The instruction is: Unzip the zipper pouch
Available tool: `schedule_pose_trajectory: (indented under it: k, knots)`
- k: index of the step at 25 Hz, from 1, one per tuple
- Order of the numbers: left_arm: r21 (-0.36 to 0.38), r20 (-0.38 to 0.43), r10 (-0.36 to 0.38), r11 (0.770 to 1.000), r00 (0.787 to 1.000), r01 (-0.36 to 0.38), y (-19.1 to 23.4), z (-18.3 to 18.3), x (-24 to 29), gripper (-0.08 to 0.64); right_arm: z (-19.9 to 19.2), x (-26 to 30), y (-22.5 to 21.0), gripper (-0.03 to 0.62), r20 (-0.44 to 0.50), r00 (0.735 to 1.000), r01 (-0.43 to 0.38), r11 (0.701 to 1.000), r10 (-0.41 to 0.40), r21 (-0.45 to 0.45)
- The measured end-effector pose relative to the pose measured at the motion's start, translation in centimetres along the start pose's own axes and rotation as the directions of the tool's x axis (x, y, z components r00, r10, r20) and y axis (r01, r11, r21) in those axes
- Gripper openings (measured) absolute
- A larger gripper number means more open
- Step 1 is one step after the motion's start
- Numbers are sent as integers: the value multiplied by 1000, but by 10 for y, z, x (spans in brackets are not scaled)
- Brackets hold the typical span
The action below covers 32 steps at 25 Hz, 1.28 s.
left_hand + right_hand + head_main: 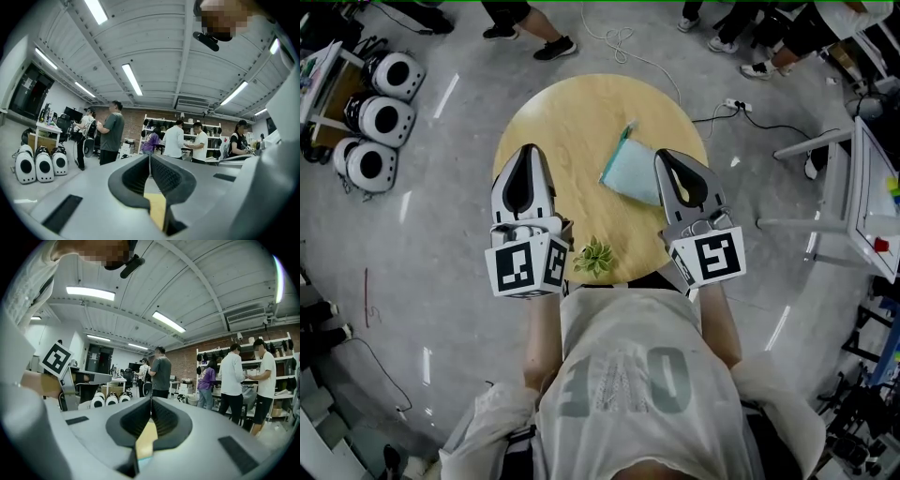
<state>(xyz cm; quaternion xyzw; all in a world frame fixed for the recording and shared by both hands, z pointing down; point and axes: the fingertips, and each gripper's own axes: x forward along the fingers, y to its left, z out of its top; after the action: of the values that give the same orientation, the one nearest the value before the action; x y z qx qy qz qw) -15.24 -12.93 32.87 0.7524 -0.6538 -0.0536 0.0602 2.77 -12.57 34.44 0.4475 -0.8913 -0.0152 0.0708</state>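
Note:
A light blue zipper pouch (630, 174) lies flat on the round wooden table (572, 117), right of its centre, with its zipper edge along the upper left side. My left gripper (528, 150) hovers over the table's left part, shut and empty, well apart from the pouch. My right gripper (666, 156) is also shut with nothing in it, and its tip overlaps the pouch's right end. Both gripper views look level across the room, with the left gripper (150, 157) and the right gripper (151, 402) closed tip to tip. A strip of tabletop shows below the jaws.
A small green plant (595, 256) stands at the table's near edge between the grippers. Several white round devices (380, 117) sit on the floor at left. Cables and a power strip (736, 105) lie behind the table. A white frame (848, 187) stands at right. People stand by shelves (187, 140).

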Motion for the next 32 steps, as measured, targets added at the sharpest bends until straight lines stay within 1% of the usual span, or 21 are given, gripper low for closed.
schedule_pose_trajectory:
  k: [2,4,5,6,7,9,10,12,14,15,16,19,21,22,24,25,26,28,29,30,32]
  knots:
    - [8,-1,0,1000,1000,0,-7,-2,2,37,-2,-2,-6,31,2,1000,-4,1000,4,3]
    - [-15,-1,5,1000,1000,-5,-12,-6,3,37,-6,-5,-13,31,1,1000,-3,1000,3,9]
    - [-56,-3,4,998,1000,-5,-13,-9,5,38,-7,-6,-15,31,1,1000,0,1000,0,13]
    - [-120,-9,-5,993,1000,4,-12,-15,7,38,-8,-6,-16,31,1,1000,3,1000,-3,17]
    - [-200,-18,-20,980,1000,16,-12,-21,10,38,-9,-6,-17,31,0,1000,4,1000,-4,22]
    - [-347,-40,-57,937,998,40,-13,-37,15,40,-9,-5,-17,31,-1,1000,3,1000,-3,31]
    - [-398,-53,-75,916,996,48,-16,-46,18,55,-10,-5,-18,31,-2,1000,2,999,-2,33]
    - [-464,-87,-110,884,990,58,-24,-64,21,154,-11,-6,-20,31,-6,1000,2,999,-2,36]
    - [-519,-126,-130,854,983,47,-32,-86,26,207,-13,-7,-24,31,-9,1000,6,999,-6,41]
    - [-539,-152,-134,842,979,32,-35,-98,28,241,-14,-7,-27,31,-10,1000,10,999,-9,44]
    - [-554,-183,-137,833,973,13,-38,-112,30,260,-15,-8,-30,31,-12,1000,14,999,-13,48]
    - [-596,-286,-149,801,947,-54,-46,-156,32,315,-18,-9,-36,31,-20,1000,25,998,-24,57]
    - [-639,-344,-160,762,925,-106,-48,-184,27,336,-20,-11,-36,31,-24,999,31,998,-30,58]
    - [-667,-371,-170,733,913,-134,-50,-197,25,345,-21,-12,-36,31,-26,999,35,998,-33,58]
    - [-722,-412,-195,665,890,-189,-56,-220,20,350,-23,-15,-37,31,-30,999,45,997,-43,61]
    - [-737,-429,-199,641,881,-214,-57,-229,18,351,-23,-16,-38,31,-32,998,50,997,-48,62]
    - [-741,-448,-198,629,872,-237,-58,-237,17,350,-23,-17,-38,31,-35,998,55,997,-53,62]
    - [-732,-484,-196,625,853,-272,-58,-253,15,348,-24,-18,-40,31,-45,997,64,997,-62,47]
    - [-733,-501,-200,615,842,-290,-59,-261,15,348,-25,-18,-40,31,-52,996,67,997,-66,33]
    - [-739,-515,-204,597,832,-311,-61,-269,14,348,-27,-19,-40,31,-58,996,70,997,-68,22]
    - [-755,-540,-214,551,814,-356,-62,-284,12,348,-29,-20,-39,31,-65,995,71,997,-70,21]
